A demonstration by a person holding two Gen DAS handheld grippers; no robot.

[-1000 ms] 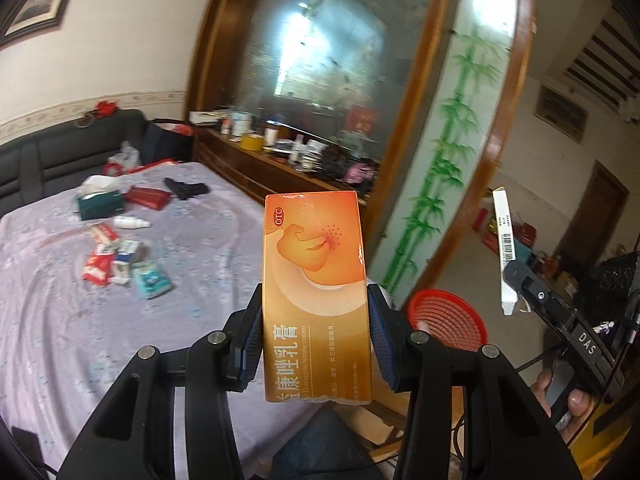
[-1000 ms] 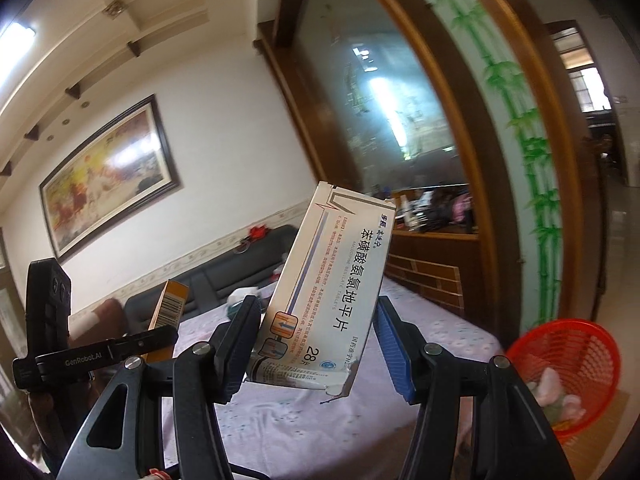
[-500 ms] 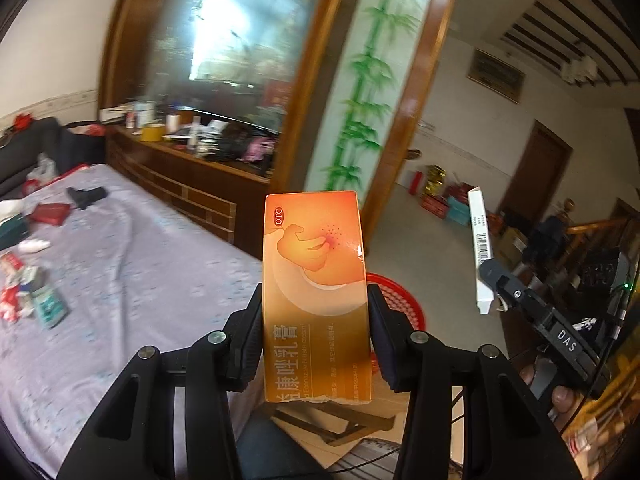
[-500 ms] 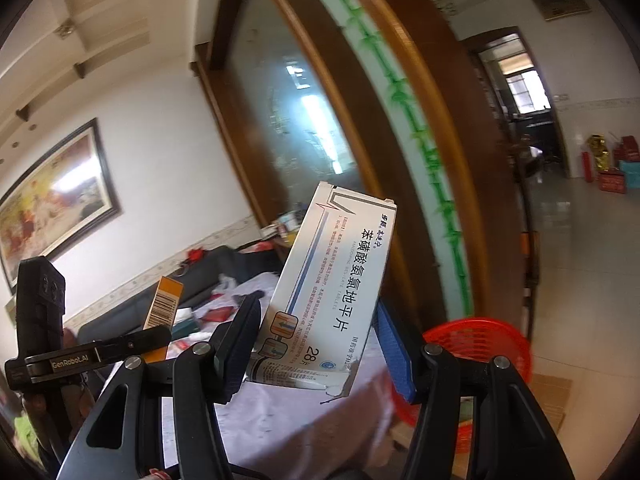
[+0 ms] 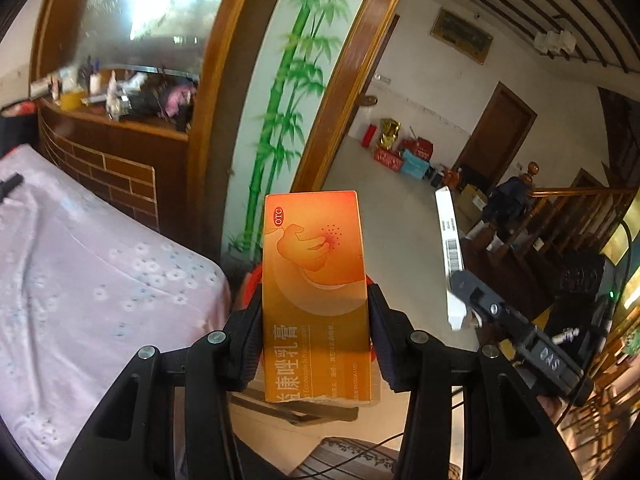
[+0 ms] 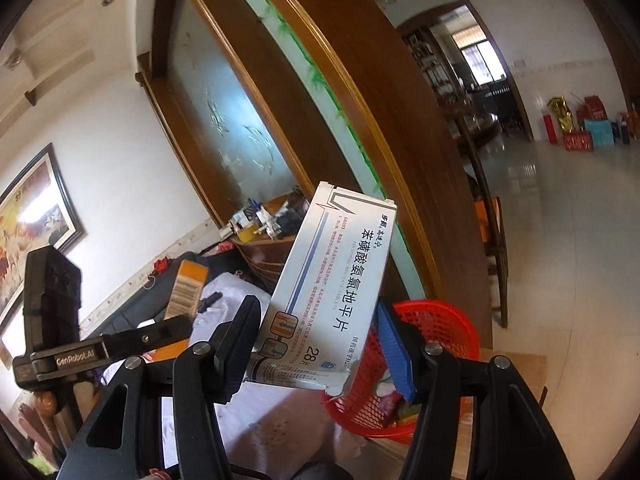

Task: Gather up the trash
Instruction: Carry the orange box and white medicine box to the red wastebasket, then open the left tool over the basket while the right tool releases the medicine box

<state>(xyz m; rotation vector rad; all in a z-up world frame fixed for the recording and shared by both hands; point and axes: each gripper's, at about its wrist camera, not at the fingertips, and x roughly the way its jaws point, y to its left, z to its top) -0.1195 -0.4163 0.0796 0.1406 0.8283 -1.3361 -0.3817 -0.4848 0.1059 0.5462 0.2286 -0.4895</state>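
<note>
Two medicine cartons, one per gripper, are on their way to the bin in this trash run.

Left wrist view: the left gripper (image 5: 316, 320) is clenched on an orange box (image 5: 316, 292), which stands upright with both pads flat on its long side walls, about halfway up. It looks like light, thin card, probably empty or nearly so: stiff enough to hold its shape, easy to crush if squeezed harder, glossy enough to slip out of a slack grip. The side walls are the sensible place to hold it. A sliver of the red basket (image 5: 251, 280) peeks out behind the box, just past the corner of the bed (image 5: 100, 272). At right, the right gripper (image 5: 472, 304) holds a white box (image 5: 450, 256), seen edge-on.

Right wrist view: the right gripper (image 6: 320, 344) grasps the white box (image 6: 332, 292), tilted, its lower end torn and a foil tube or strip showing inside. The carton is just as light, and weaker at the ripped end, so the grip is best kept on the intact walls. The red basket (image 6: 444, 320) sits below and beyond the jaws, beside the bed's corner, on what seems to be cardboard. It already holds scraps, pale and crumpled, too hidden to name. At left, the left gripper (image 6: 160, 330) carries the orange box (image 6: 186, 292) above the bed.
</note>
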